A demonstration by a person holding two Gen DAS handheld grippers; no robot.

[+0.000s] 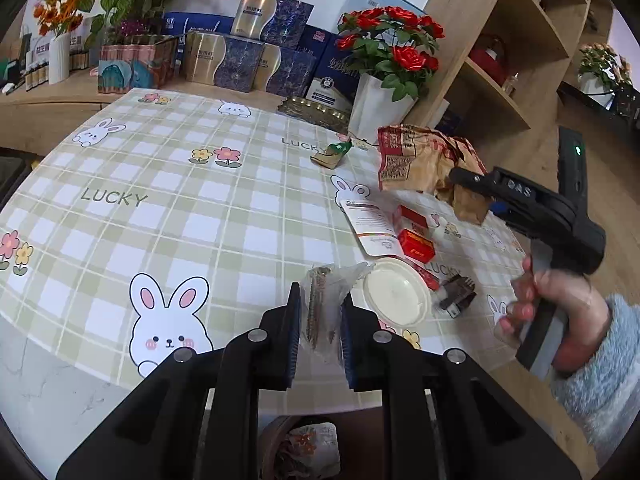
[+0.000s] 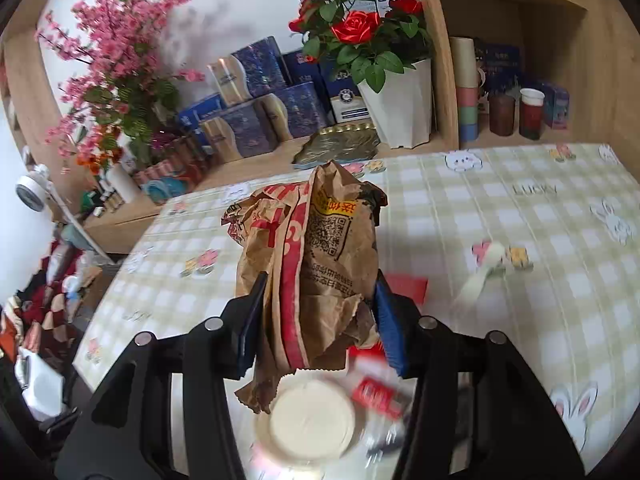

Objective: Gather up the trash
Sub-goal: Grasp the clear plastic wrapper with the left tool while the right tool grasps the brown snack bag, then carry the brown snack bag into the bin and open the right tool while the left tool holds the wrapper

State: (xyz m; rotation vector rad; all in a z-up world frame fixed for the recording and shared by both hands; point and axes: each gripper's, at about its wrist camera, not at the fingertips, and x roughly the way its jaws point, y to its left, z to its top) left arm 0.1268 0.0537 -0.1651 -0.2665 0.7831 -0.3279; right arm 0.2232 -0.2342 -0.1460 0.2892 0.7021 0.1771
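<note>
My left gripper [image 1: 321,294] is shut on a small clear plastic bag of screws [image 1: 320,316], held above the near edge of the checked tablecloth [image 1: 180,200]. My right gripper [image 2: 320,278] is shut on a crumpled brown paper food bag [image 2: 320,248] with red print, lifted off the table. The left wrist view shows that same paper bag [image 1: 416,160] at the right, pinched by the right gripper [image 1: 464,188] in a person's hand [image 1: 552,304]. On the table lie a white round lid [image 1: 396,296], a red box [image 1: 416,242] and a white leaflet [image 1: 370,224].
A green wrapper [image 1: 332,154] and a small dark item [image 1: 456,294] lie on the cloth, and a twisted white tissue [image 2: 480,272] at the right. A white pot of red roses [image 2: 400,108], blue gift boxes and wooden shelves stand behind. Below the table edge is a bin [image 1: 308,448] holding wrappers.
</note>
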